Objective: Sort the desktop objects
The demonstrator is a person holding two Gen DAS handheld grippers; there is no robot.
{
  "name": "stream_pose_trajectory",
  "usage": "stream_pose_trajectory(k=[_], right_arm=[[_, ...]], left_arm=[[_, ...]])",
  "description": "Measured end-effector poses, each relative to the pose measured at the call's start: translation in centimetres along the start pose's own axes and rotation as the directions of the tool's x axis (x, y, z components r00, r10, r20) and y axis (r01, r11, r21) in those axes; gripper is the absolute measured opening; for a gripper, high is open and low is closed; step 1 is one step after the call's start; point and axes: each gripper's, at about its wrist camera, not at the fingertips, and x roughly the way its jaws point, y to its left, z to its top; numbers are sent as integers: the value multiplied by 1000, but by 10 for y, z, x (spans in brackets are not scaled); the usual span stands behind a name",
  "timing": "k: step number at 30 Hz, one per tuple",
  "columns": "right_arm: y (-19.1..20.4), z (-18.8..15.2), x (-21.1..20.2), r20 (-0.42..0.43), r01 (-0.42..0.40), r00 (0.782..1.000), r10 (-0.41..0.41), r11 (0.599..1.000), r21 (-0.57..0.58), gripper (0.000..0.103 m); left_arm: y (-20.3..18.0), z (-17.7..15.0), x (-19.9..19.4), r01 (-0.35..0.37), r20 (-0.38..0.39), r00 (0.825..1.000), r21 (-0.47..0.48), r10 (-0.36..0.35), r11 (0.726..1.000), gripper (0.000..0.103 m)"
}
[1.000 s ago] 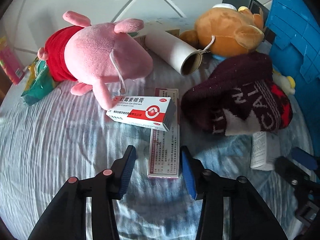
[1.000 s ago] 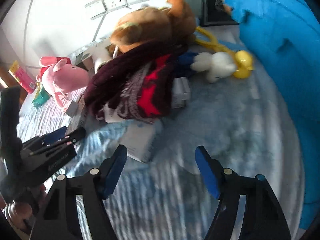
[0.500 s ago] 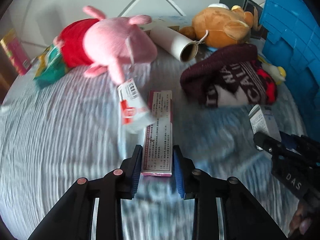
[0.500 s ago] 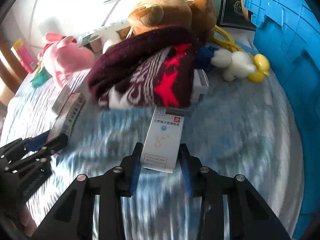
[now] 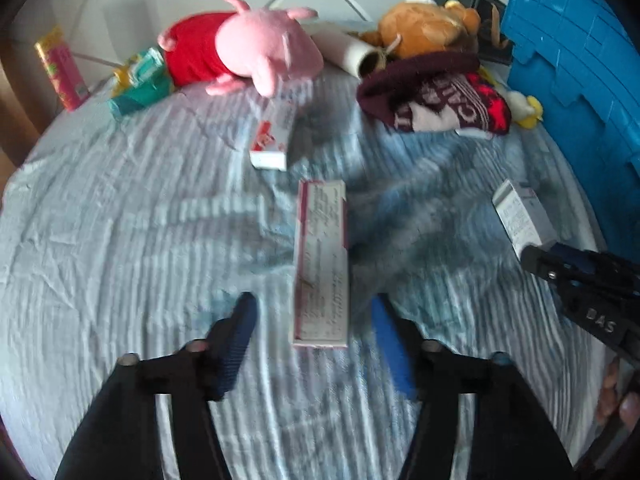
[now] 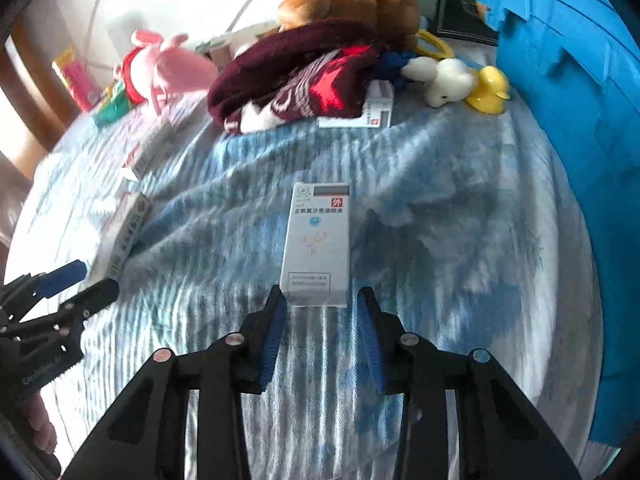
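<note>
The long pink box lay on the blue cloth between the left gripper's opening jaws, clear of both pads, probably just set down for sorting. The right gripper, jaws opening slightly, appeared to pinch the white box. Plush toys crowded the wall; a blue crate stood alongside.

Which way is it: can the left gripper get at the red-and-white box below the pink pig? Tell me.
Probably yes. The left gripper is opening around the long pink box, its pads off it. The red-and-white box lies just beyond on bare cloth, nothing on top.
</note>
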Motion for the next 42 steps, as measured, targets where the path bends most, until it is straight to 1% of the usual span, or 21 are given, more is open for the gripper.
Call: stream_pose_trajectory(k=[2, 4, 9, 10, 11, 12, 13, 14, 15, 18, 21, 27, 33, 39, 42], right_arm=[[1, 1, -4, 15, -6, 1000, 6, 1000, 3, 48], [4, 3, -6, 27, -8, 1000, 8, 1000, -3, 65], [11, 16, 1, 53, 2, 999, -1, 1000, -7, 66], [10, 18, 4, 52, 6, 999, -6, 1000, -6, 66], [9, 19, 8, 50, 11, 999, -11, 1000, -6, 66], [8, 20, 12, 48, 16, 999, -16, 1000, -5, 65], [10, 20, 16, 47, 35, 998, -34, 999, -25, 52], [14, 20, 21, 46, 59, 997, -57, 997, -52, 42], [17, 20, 25, 46, 83, 996, -79, 993, -78, 31], [20, 21, 29, 32, 64, 998, -61, 994, -83, 31], [24, 23, 26, 31, 60, 998, -57, 994, -91, 31], [36, 29, 4, 61, 78, 996, -71, 990, -118, 31], [51, 36, -29, 109, 74, 992, -60, 989, -130, 31], [69, 33, -87, 170, 58, 985, -33, 987, -147, 31], [78, 32, -116, 204, 57, 979, -22, 985, -166, 31]], left_arm=[[2, 4, 1, -4, 6, 1000, -9, 4, 1000, 62], [5, 7, 6, -7, 2, 1000, -24, 8, 1000, 62], [8, 13, 19, -14, -4, 1000, -49, 14, 999, 62], [8, 14, 21, -19, -5, 1000, -51, 18, 999, 60], [8, 14, 24, -24, -6, 1000, -52, 24, 998, 53], [7, 14, 26, -30, -7, 1000, -53, 29, 998, 46], [7, 14, 28, -35, -7, 999, -55, 35, 998, 40], [6, 15, 28, -32, -5, 999, -52, 32, 998, 28], [5, 16, 28, -30, -9, 1000, -52, 30, 998, 28], [6, 16, 26, -27, -20, 999, -65, 25, 998, 28], [7, 17, 16, -27, -11, 1000, -71, 27, 997, 28], [5, 23, -17, -28, 41, 999, -66, 31, 997, 28], [9, 21, -54, -13, 95, 995, -64, 19, 998, 28], [18, 20, -98, 0, 163, 987, -72, 11, 997, 28], [20, 19, -125, 1, 204, 979, -79, 15, 997, 28]])
